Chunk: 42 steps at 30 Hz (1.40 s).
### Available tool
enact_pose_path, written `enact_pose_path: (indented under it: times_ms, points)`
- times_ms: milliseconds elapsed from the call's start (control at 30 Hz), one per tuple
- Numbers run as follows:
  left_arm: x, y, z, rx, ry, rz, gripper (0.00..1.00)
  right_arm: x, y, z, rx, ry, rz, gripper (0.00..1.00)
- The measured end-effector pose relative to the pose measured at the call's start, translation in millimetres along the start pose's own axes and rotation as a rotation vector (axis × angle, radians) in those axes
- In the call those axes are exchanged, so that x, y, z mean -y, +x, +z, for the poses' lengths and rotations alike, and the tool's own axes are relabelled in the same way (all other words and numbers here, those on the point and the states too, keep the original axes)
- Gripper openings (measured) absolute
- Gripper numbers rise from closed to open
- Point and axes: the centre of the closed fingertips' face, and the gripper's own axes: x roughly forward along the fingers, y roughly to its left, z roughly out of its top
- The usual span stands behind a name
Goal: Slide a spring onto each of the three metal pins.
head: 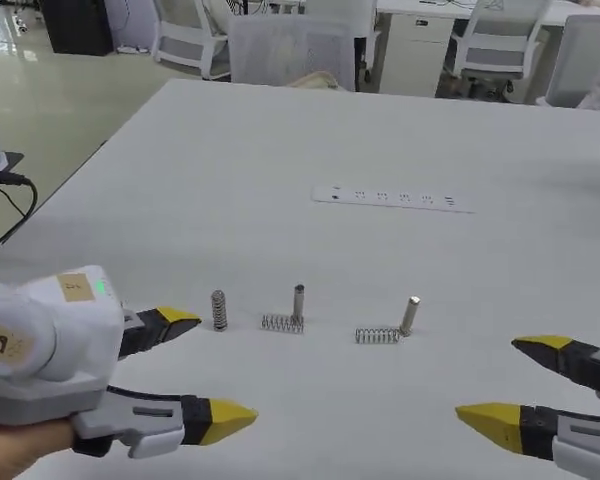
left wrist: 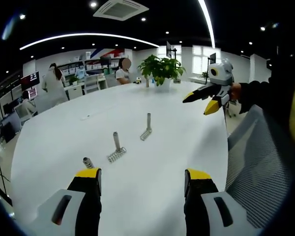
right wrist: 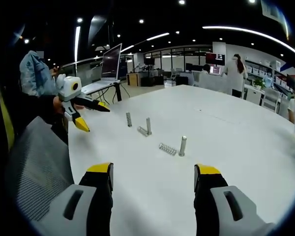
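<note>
Head view. Low left, left gripper (head: 205,367): jaws spread wide, gripping nothing, tips clear of the white table (head: 280,150). Low right, right gripper (head: 497,378): jaws just as far apart, empty too. Beyond and between them, three pins in a row. Left pin (head: 219,294) upright, sleeved by fitted spring (head: 219,312). Middle pin (head: 299,299) upright, bare; first loose spring (head: 282,323) flat on the table against its base. Right pin (head: 410,314) leaning slightly, bare; second loose spring (head: 377,336) flat, one end at its foot. Farther back, power strip (head: 392,198).

Left gripper view. Own yellow-tipped jaws parted wide at the bottom, bare table between. Left pin (left wrist: 87,162) nearest, just ahead of one jaw tip, not touching. Middle pin (left wrist: 116,140) and right pin (left wrist: 148,120) farther on. Right gripper (left wrist: 199,103) in the air at upper right, agape.

Right gripper view. Own jaws released, wide, nothing held. Right pin (right wrist: 183,145) and second loose spring (right wrist: 167,149) nearest, well ahead of the tips. Left gripper (right wrist: 93,116) at left, jaws apart.
</note>
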Motion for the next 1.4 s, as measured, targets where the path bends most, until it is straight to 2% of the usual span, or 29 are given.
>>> enact_pose_path:
  times_ms: [667, 1033, 1400]
  points:
    - [-18.5, 42.0, 22.3, -0.075, 0.137, -0.089, 0.63, -3.2, 0.9, -3.0, 0.009, 0.021, 0.006, 0.65]
    - [-28.0, 62.7, 21.7, -0.142, 0.180, -0.136, 0.58, -2.7, 0.8, -6.3, 0.018, 0.042, 0.001, 0.65]
    - [-36.6, 78.5, 20.8, -0.214, 0.216, -0.178, 0.47, -0.2, 0.4, -7.0, 0.030, 0.057, -0.003, 0.65]
